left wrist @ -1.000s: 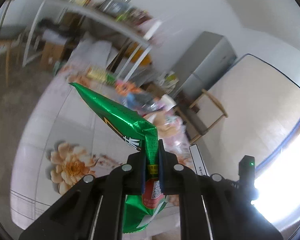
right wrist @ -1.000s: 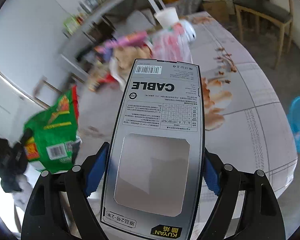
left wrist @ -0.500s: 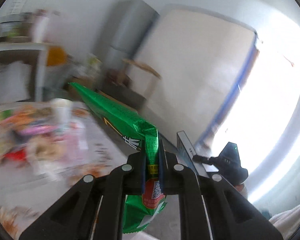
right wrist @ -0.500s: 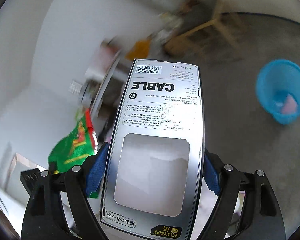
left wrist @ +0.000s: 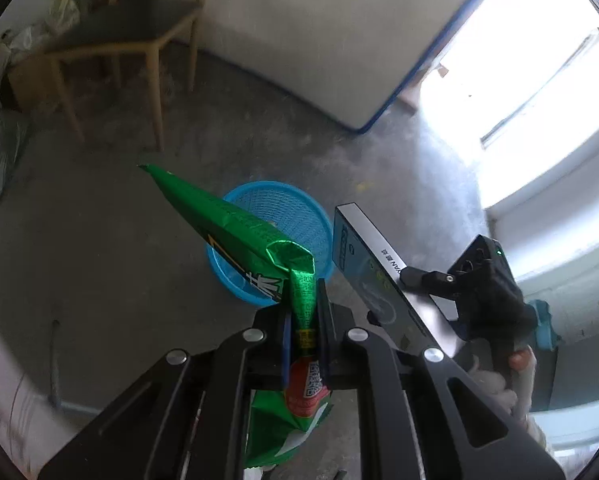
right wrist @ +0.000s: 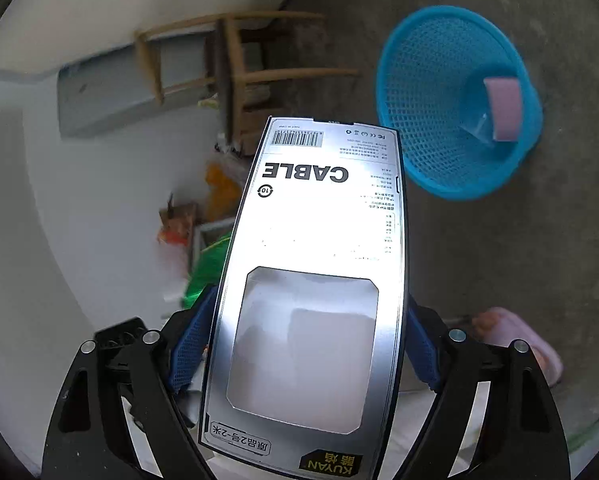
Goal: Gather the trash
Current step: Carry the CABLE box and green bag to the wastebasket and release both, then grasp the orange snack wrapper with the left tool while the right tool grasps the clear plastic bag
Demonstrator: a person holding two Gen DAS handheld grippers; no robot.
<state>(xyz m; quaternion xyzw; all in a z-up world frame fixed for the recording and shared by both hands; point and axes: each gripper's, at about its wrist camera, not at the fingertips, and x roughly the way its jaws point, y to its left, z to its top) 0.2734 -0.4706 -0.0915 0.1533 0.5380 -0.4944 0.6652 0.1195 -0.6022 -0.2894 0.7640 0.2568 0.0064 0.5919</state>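
Observation:
A green foil snack bag (left wrist: pixel 235 228) sticks up from my left gripper (left wrist: pixel 305 304), which is shut on its crimped end. Just beyond it on the concrete floor stands a blue mesh basket (left wrist: pixel 295 208). My right gripper (right wrist: pixel 299 336) is shut on a silver "CABLE" box (right wrist: pixel 315 240), with its blue pads against the box's two long edges. In the right wrist view the basket (right wrist: pixel 427 92) lies at the upper right with a pink item (right wrist: pixel 503 108) inside. The left wrist view shows the same box (left wrist: pixel 371 264) to the right of the basket.
A wooden chair (left wrist: pixel 119 36) stands on the floor behind the basket. A blue-edged white panel (left wrist: pixel 319 40) leans against the wall. A person's hand (left wrist: pixel 515 380) grips the right tool. A pink slipper (right wrist: pixel 515 340) lies on the floor at the right.
Both views have swung away from the cluttered table and down to the floor, where the blue basket has come close. The bag and the box stay gripped as before.

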